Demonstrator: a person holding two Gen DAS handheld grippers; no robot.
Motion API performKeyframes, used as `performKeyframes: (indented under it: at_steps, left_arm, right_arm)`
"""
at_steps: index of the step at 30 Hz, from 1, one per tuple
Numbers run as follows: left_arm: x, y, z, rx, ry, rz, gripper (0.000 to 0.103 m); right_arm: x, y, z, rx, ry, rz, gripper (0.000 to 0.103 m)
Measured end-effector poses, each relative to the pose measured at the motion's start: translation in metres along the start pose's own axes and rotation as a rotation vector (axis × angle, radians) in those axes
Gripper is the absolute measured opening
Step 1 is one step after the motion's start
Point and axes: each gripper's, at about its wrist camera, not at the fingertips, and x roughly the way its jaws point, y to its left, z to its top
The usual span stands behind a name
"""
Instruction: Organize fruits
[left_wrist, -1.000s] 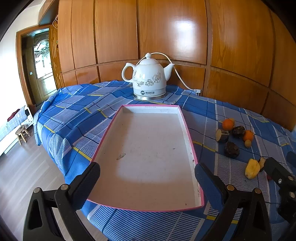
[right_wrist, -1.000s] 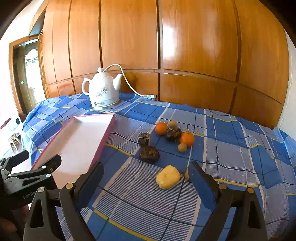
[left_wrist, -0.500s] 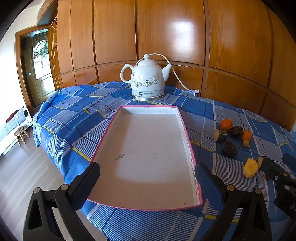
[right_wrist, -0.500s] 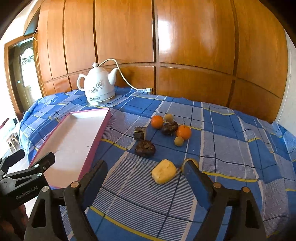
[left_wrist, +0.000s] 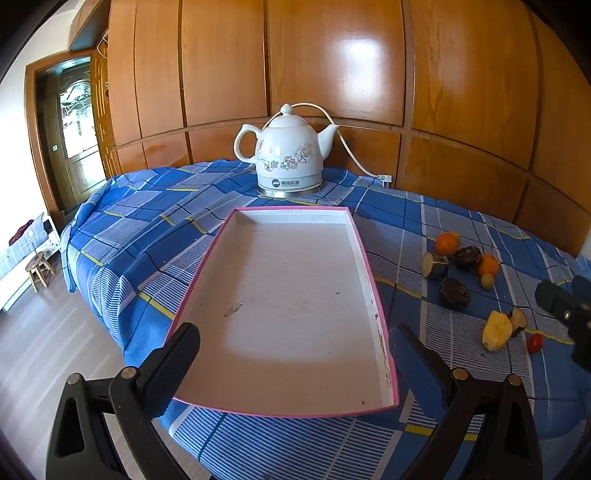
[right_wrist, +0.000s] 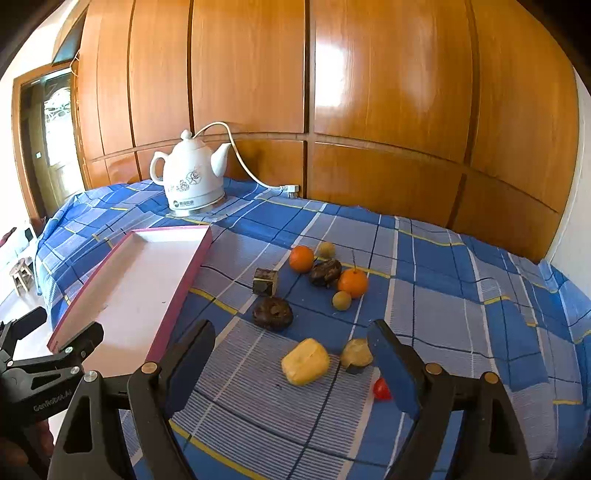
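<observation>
A pink-rimmed white tray (left_wrist: 364, 254) (right_wrist: 201, 249) lies on the blue checked cloth, with nothing in it. To its right lie several fruits: two oranges (right_wrist: 301, 258) (right_wrist: 353, 282), dark round fruits (right_wrist: 272, 314) (right_wrist: 325, 272), a yellow chunk (right_wrist: 305, 362) (left_wrist: 496, 329), a cut brown-skinned piece (right_wrist: 356, 355), a small red tomato (right_wrist: 381, 389) and small yellowish fruits (right_wrist: 341, 300). My left gripper (left_wrist: 295, 358) is open and empty over the tray's near end. My right gripper (right_wrist: 291, 354) is open and empty, with the yellow chunk between its fingers in view.
A white floral electric kettle (left_wrist: 286, 155) (right_wrist: 192, 177) with a cord stands behind the tray against the wooden panel wall. The table edge drops to the floor at left, where a small stool (left_wrist: 38, 267) stands. The left gripper shows in the right wrist view (right_wrist: 48, 354).
The right gripper has moved forward and down toward the yellow chunk, and the red tomato has come into view. The left gripper has drawn back slightly from the tray.
</observation>
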Motion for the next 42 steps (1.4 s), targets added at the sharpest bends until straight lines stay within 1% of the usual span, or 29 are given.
performKeyframes:
  at_steps: [6, 8, 10, 11, 12, 13, 14, 15, 16, 17, 19, 20, 21, 22, 23, 24, 26, 28, 30, 31, 33, 34, 37, 38, 40, 41, 42]
  left_arm:
    - [0.001, -0.004, -0.001, 0.015, 0.007, -0.020, 0.103]
    - [0.002, -0.005, 0.000, 0.021, 0.016, -0.056, 0.103]
    - [0.002, -0.005, 0.001, 0.017, 0.022, -0.120, 0.103]
    - [0.003, -0.005, 0.002, 0.002, 0.035, -0.173, 0.103]
    - [0.005, -0.006, 0.003, -0.006, 0.051, -0.202, 0.103]
    - [0.006, -0.008, 0.005, -0.001, 0.067, -0.215, 0.103]
    - [0.007, -0.012, 0.008, 0.012, 0.083, -0.239, 0.103]
    - [0.007, -0.016, 0.010, 0.024, 0.086, -0.271, 0.103]
    - [0.006, -0.020, 0.012, 0.038, 0.086, -0.294, 0.103]
    - [0.005, -0.025, 0.015, 0.056, 0.082, -0.306, 0.103]
    - [0.003, -0.041, 0.021, 0.130, 0.074, -0.334, 0.103]
    - [0.004, -0.047, 0.023, 0.160, 0.084, -0.342, 0.103]
    - [0.008, -0.057, 0.026, 0.197, 0.110, -0.363, 0.101]
    - [0.011, -0.063, 0.028, 0.211, 0.133, -0.378, 0.094]
    - [0.016, -0.068, 0.030, 0.217, 0.163, -0.398, 0.090]
    - [0.020, -0.074, 0.031, 0.222, 0.191, -0.413, 0.085]
    - [0.030, -0.086, 0.031, 0.241, 0.237, -0.437, 0.082]
    - [0.038, -0.103, 0.030, 0.271, 0.267, -0.463, 0.073]
    - [0.040, -0.119, 0.026, 0.304, 0.289, -0.499, 0.071]
    - [0.042, -0.127, 0.024, 0.321, 0.300, -0.514, 0.066]
    - [0.047, -0.143, 0.021, 0.362, 0.322, -0.544, 0.062]
    - [0.050, -0.151, 0.019, 0.383, 0.334, -0.555, 0.062]
    - [0.062, -0.175, 0.015, 0.433, 0.347, -0.565, 0.061]
    - [0.069, -0.184, 0.013, 0.443, 0.364, -0.570, 0.061]
    - [0.078, -0.194, 0.011, 0.453, 0.384, -0.574, 0.059]
    - [0.083, -0.198, 0.009, 0.459, 0.390, -0.571, 0.055]
    - [0.089, -0.201, 0.006, 0.468, 0.404, -0.567, 0.043]
  right_arm:
    - [-0.001, -0.014, 0.013, -0.020, 0.003, -0.008, 0.086]
    - [-0.001, -0.022, 0.019, -0.025, 0.009, -0.012, 0.086]
    - [0.002, -0.032, 0.025, -0.027, 0.021, -0.012, 0.086]
    - [0.005, -0.040, 0.030, -0.024, 0.030, -0.014, 0.086]
    - [0.008, -0.047, 0.033, -0.020, 0.037, -0.019, 0.086]
    - [0.011, -0.056, 0.037, -0.020, 0.046, -0.024, 0.086]
    - [0.015, -0.068, 0.042, -0.022, 0.055, -0.040, 0.086]
    - [0.018, -0.076, 0.043, -0.022, 0.059, -0.058, 0.086]
    - [0.025, -0.090, 0.046, -0.017, 0.070, -0.094, 0.086]
    - [0.031, -0.104, 0.047, 0.000, 0.083, -0.110, 0.086]
    - [0.042, -0.127, 0.047, 0.047, 0.108, -0.123, 0.086]
    - [0.049, -0.142, 0.045, 0.084, 0.127, -0.136, 0.086]
    - [0.053, -0.153, 0.042, 0.118, 0.134, -0.135, 0.086]
    - [0.057, -0.163, 0.038, 0.153, 0.149, -0.132, 0.086]
    - [0.063, -0.174, 0.032, 0.199, 0.179, -0.124, 0.086]
    - [0.067, -0.179, 0.032, 0.222, 0.202, -0.119, 0.083]
    - [0.069, -0.185, 0.033, 0.266, 0.209, -0.079, 0.082]
    - [0.072, -0.184, 0.033, 0.256, 0.214, -0.069, 0.082]
    - [0.074, -0.177, 0.033, 0.239, 0.240, -0.056, 0.082]
    - [0.076, -0.174, 0.033, 0.227, 0.251, -0.049, 0.082]
    - [0.079, -0.170, 0.032, 0.208, 0.268, -0.039, 0.082]
    - [0.081, -0.169, 0.031, 0.207, 0.277, -0.030, 0.082]
    - [0.082, -0.170, 0.030, 0.215, 0.292, 0.004, 0.082]
    - [0.083, -0.169, 0.030, 0.217, 0.298, 0.016, 0.082]
    - [0.088, -0.169, 0.029, 0.224, 0.310, 0.038, 0.079]
    - [0.090, -0.168, 0.028, 0.223, 0.324, 0.053, 0.079]
    - [0.092, -0.167, 0.028, 0.221, 0.332, 0.057, 0.078]
